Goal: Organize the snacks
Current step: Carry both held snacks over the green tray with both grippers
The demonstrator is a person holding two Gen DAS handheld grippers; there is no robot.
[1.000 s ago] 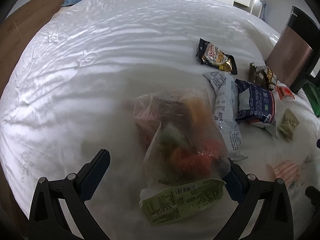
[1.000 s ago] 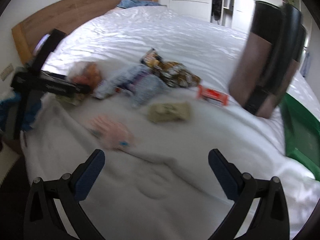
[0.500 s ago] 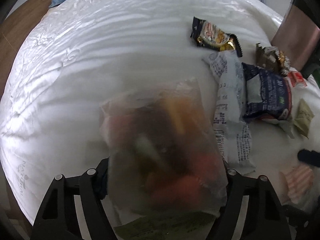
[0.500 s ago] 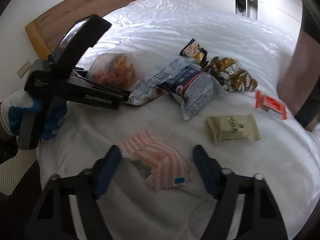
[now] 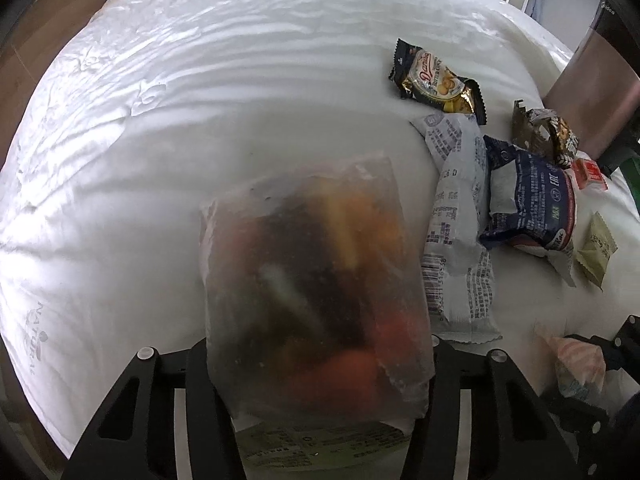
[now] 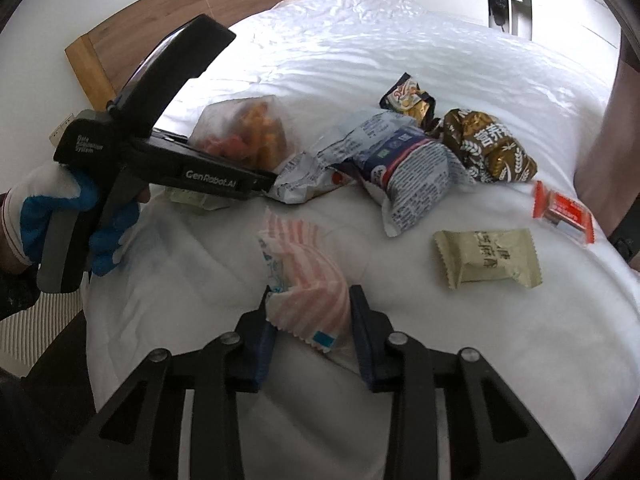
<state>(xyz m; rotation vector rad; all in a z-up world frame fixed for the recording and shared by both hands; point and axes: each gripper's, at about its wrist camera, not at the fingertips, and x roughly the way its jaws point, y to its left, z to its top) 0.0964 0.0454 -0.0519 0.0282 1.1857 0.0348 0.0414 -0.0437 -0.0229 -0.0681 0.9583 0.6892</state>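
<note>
Both grippers have just been closing, each with a snack between its fingers. The left gripper (image 5: pixel 320 364) is clenched on a translucent bag of mixed snacks (image 5: pixel 316 288), its fingers pressed against the bag's two lower edges while the bag stands up into the middle of the left wrist view, orange, red and dark pieces blurred inside. The right gripper (image 6: pixel 310 312) has its blue pads (image 6: pixel 260 332) squeezing a pink-and-white striped packet (image 6: pixel 304 280), which bulges up between them on the white bedspread (image 6: pixel 400 40). In the right wrist view the person's gloved hand (image 6: pixel 56 216) holding the left gripper sits at nine o'clock, the snack bag at about eleven. From twelve to two o'clock lies a loose cluster: a grey-white printed wrapper (image 6: pixel 320 160) touching a dark blue packet (image 6: pixel 408 168), a black-and-gold cookie pack (image 6: pixel 406 98) behind them, and a brown-and-gold packet (image 6: pixel 488 148) just beside. A small red-orange packet (image 6: pixel 564 210) lies at three o'clock, and a beige wrapped cake (image 6: pixel 486 258) sits near it, apart from the striped packet. A wooden headboard (image 6: pixel 132 24) edges the bed at eleven o'clock.
</note>
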